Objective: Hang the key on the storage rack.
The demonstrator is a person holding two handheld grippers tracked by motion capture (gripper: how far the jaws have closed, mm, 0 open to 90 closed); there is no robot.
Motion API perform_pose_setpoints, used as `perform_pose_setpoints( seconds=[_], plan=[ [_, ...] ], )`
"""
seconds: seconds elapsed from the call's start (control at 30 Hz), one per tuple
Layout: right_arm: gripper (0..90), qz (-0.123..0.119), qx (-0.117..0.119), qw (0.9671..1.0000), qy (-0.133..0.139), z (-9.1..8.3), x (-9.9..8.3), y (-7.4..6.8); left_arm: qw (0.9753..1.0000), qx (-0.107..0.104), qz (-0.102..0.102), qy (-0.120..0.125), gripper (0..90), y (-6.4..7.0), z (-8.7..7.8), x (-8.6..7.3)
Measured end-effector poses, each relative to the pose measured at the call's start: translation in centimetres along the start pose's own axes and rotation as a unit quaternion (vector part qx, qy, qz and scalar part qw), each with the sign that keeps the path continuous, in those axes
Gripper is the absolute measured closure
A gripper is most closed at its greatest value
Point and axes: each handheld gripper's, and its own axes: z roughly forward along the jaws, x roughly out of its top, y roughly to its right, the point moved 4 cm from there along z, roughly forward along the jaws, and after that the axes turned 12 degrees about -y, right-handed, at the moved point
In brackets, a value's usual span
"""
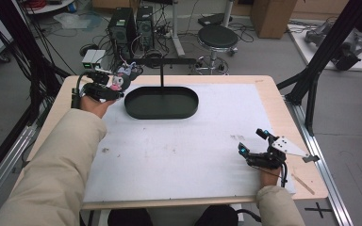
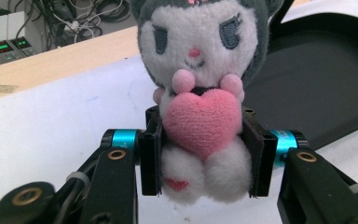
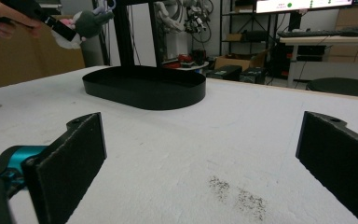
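- Plush (image 2: 200, 100): I held it clamped at the waist in my left gripper (image 2: 200, 156), raised beside the black tray (image 1: 161, 102), probably for dropping in.
- Right gripper (image 3: 200, 158): I kept it wide apart, empty, low near the table (image 1: 179, 155) edge.

A grey-and-white plush doll (image 2: 200, 93) hugging a pink heart sits upright, squeezed between the left gripper's black fingers (image 2: 150, 149).
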Motion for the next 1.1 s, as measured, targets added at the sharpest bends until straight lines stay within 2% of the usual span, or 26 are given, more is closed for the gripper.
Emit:
perform_pose_setpoints(
  seconds=[0.1, 0.2, 0.3, 0.37, 0.43, 0.47, 0.53, 0.57, 0.63, 0.7, 0.73, 0.77, 0.87, 0.93, 1.1],
  plan=[
    [0.7, -0.001, -0.001, 1.0, 0.001, 0.0, 0.0, 0.0, 0.9997, 0.011, 0.02, -0.011, 57.2, 0.8, 0.9, 0.2],
    [0.7, -0.003, -0.002, 1.0, 0.003, 0.0, 0.0, 0.0, 0.9996, 0.003, 0.024, -0.015, 56.8, 1.2, 1.5, 0.4],
    [0.7, -0.005, -0.002, 1.0, 0.003, 0.0, 0.0, 0.0, 0.9993, -0.002, 0.036, -0.009, 55.2, 1.3, 2.0, 0.3],
    [0.7, -0.004, -0.002, 1.0, 0.003, 0.0, 0.0, 0.0, 0.9994, -0.008, 0.034, -0.005, 53.2, 1.1, 2.2, 0.2],
    [0.7, -0.004, -0.002, 1.0, 0.003, 0.0, 0.0, 0.0, 0.9993, -0.023, 0.028, -0.013, 51.1, 1.0, 2.3, -0.1],
    [0.7, -0.004, -0.002, 1.0, 0.003, 0.0, 0.0, 0.0, 0.9987, -0.033, 0.036, -0.016, 49.3, 0.9, 2.4, -0.2],
    [0.7, -0.003, 0.0, 1.0, 0.002, 0.0, 0.0, 0.0, 0.9967, -0.045, 0.067, -0.01, 41.5, 1.0, 2.5, -0.6],
    [0.7, -0.003, -0.002, 1.0, 0.003, 0.0, 0.0, 0.0, 0.9943, -0.054, 0.093, 0.002, 36.5, 1.1, 2.3, -0.9],
    [0.7, -0.005, -0.003, 1.0, 0.002, 0.0, 0.0, 0.0, 0.9906, -0.078, 0.109, 0.026, 26.1, 1.3, 1.9, -1.4],
    [0.7, -0.004, -0.002, 1.0, 0.003, 0.1, 0.0, 0.0, 0.9855, -0.101, 0.122, 0.061, 16.4, 1.2, 1.1, -2.0],
    [0.7, -0.003, -0.002, 1.0, 0.003, 0.1, 0.0, 0.0, 0.9849, -0.102, 0.117, 0.076, 11.9, 1.0, 0.6, -2.3],
    [0.7, -0.002, -0.002, 1.0, 0.002, 0.0, 0.0, 0.0, 0.9853, -0.101, 0.11, 0.083, 3.5, 0.9, 0.2, -2.5],
    [0.7, -0.007, -0.004, 1.0, 0.002, 0.0, 0.0, 0.0, 0.9807, -0.112, 0.116, 0.111, 1.7, 0.4, -1.5, -3.2],
    [0.6, -0.006, -0.004, 1.0, 0.002, 0.0, 0.0, 0.0, 0.978, -0.111, 0.12, 0.13, 1.7, 0.3, -2.6, -3.8],
    [0.7, -0.009, -0.004, 1.0, 0.001, 0.0, 0.0, 0.0, 0.9665, -0.129, 0.126, 0.182, 1.7, 0.4, -5.3, -6.0]
  ],
)
